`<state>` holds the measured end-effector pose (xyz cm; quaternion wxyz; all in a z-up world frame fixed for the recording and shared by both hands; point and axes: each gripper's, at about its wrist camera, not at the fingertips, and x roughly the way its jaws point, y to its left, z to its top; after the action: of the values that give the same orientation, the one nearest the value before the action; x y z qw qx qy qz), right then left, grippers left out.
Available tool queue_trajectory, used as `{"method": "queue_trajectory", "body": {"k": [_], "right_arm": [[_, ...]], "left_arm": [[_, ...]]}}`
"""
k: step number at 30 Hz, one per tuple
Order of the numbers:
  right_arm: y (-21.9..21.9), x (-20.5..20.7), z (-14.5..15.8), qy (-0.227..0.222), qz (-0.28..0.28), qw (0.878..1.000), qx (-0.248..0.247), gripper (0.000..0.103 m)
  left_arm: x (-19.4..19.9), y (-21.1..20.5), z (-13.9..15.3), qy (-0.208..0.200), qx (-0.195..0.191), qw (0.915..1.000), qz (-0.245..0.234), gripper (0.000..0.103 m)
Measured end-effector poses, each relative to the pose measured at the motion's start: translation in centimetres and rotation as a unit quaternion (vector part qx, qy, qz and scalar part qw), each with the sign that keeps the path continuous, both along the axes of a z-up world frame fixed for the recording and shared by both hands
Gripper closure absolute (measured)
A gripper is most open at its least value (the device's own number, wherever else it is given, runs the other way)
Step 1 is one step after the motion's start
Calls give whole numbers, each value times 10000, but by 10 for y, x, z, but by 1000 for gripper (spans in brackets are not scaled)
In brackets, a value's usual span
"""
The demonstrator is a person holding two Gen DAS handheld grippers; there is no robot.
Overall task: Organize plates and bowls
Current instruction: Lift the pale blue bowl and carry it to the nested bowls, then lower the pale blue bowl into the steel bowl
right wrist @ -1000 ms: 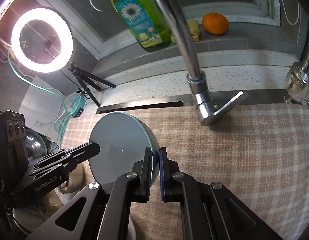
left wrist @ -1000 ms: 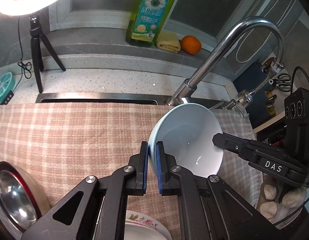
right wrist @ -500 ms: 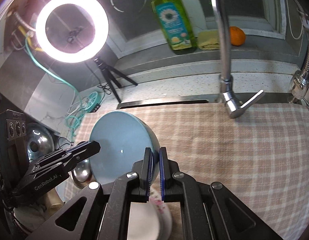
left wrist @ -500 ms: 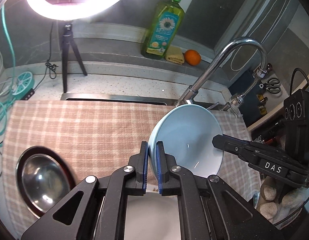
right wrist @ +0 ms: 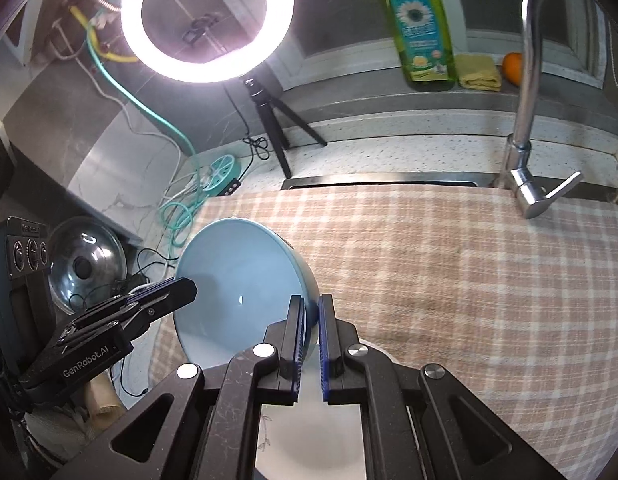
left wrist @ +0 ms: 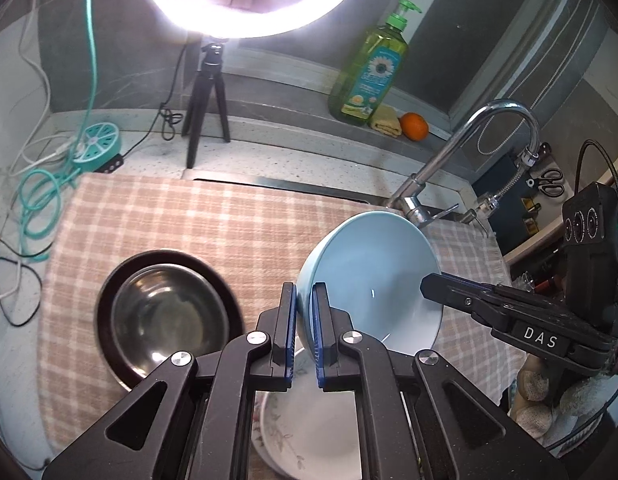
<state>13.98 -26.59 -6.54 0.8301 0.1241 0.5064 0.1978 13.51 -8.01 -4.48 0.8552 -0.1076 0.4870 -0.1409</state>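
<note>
1. The left gripper (left wrist: 304, 334) has its fingers closed on the left rim of the blue bowl (left wrist: 373, 284).
2. The right gripper (right wrist: 311, 346) has its fingers closed on the bowl's right rim.
3. The bowl hangs in the air between the two grippers, tipped up on its side, above the checked cloth (left wrist: 213, 220).
4. The flowered plate (left wrist: 285, 432) lies right under the fingers, near.
5. The steel bowl (left wrist: 165, 316) sits to the left on a dark plate (left wrist: 109, 292).
6. Both hands look about as near to the flowered plate, so the bowl likely goes down there.
</note>
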Motion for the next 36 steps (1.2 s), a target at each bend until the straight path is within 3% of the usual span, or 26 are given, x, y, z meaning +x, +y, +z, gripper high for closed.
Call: {"method": "queue_trajectory", "body": {"k": [15,26,36], "right_arm": [[69,9,-9,190,383,9991,-14,96],[128,21,-35,389,590,9973,-179,96],[145,32,-59,580,562,9961,-357,96]], "left_arm": [[-8,65,-7,99,-15,9991,406,97],[-2,110,-33,380,65,9970,670,97],[6,125,-58,634,-37,9957,674,97]]}}
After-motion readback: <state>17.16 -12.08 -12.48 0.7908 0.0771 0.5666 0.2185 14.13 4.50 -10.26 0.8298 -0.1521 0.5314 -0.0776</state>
